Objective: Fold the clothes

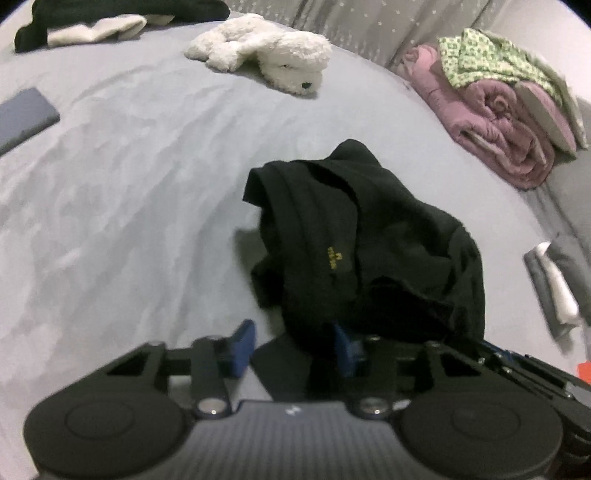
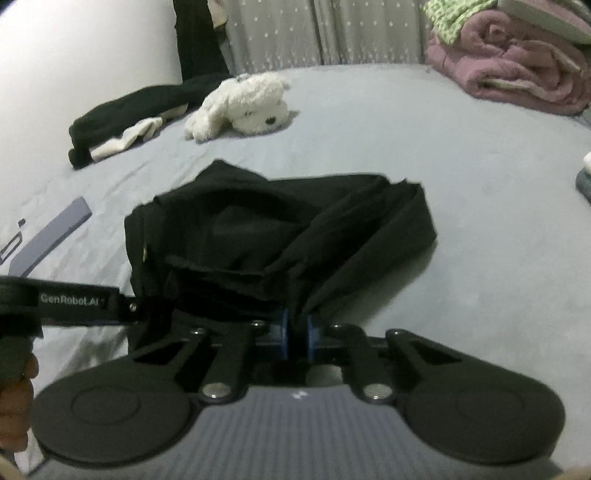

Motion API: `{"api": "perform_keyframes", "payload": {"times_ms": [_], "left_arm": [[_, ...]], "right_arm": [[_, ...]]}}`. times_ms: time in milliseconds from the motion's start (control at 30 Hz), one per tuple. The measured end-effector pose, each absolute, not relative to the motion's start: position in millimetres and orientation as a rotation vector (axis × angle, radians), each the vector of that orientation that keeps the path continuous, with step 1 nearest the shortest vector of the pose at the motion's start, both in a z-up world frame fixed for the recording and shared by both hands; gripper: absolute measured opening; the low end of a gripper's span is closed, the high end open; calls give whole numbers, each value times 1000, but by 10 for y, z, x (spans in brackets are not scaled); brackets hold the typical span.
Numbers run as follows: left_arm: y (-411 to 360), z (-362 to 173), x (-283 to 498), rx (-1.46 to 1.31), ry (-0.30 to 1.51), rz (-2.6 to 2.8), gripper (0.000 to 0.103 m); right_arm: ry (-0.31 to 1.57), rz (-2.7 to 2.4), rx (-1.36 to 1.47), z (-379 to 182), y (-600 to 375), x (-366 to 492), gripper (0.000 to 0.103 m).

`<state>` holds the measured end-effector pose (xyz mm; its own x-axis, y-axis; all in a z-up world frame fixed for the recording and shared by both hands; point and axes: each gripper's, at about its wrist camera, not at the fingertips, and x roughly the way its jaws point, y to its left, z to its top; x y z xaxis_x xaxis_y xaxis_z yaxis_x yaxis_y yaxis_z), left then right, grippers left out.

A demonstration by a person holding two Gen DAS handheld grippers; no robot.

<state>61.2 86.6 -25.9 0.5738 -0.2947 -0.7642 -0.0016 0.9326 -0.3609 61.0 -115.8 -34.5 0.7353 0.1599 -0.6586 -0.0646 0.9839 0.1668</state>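
On a grey bedsheet [image 1: 129,192], two hand-held grippers meet a crumpled black garment [image 1: 369,236] at its near edge. The right gripper [image 2: 296,334] is clamped tight, its blue pads [image 2: 283,332] pinching a gathered fold of the black cloth, which fans out and away from the jaws across the bed. The left gripper [image 1: 291,347] stands partly apart: one blue pad [image 1: 242,347] is bare over the sheet, the other is draped by the garment's hem, and cloth hangs between the jaws; whether the pads press on it cannot be told. A small gold logo [image 1: 334,258] shows on the fabric. Fingers of a person's hand [image 2: 18,402] appear at the left edge of the right wrist view, under the other gripper's body.

Farther off, a flat blue-grey box [image 1: 26,118] lies on the sheet to the left. Beyond it, a white plush dog [image 1: 266,55] sprawls near a heap of black and cream clothing [image 1: 99,22]. To the right, a rolled pink blanket [image 1: 506,129] carries a green patterned cloth [image 1: 480,55] on top, in front of a grey dotted curtain [image 2: 314,33].
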Motion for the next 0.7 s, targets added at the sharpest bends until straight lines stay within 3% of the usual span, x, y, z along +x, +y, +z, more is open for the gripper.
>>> {"api": "perform_keyframes", "payload": {"times_ms": [233,400,500,567,700], "left_arm": [[877,-154,470,-332,893,-146,13],[951,-88,389,-356,877,-164,11],[982,-87,364,-379,894,-173,16],[1001,-83,342,-405,900,-191,42],[1009,-58,294,-424,891,-209,53]], "right_arm": [[707,127,147,-222,-1223,465,6],[707,157,185,-149,-1245,317,6],[703,187,189,-100,-1234,221,6],[701,207,182,-75,-1221,150,6],[721,254,183,-68,-1221,47,6]]}}
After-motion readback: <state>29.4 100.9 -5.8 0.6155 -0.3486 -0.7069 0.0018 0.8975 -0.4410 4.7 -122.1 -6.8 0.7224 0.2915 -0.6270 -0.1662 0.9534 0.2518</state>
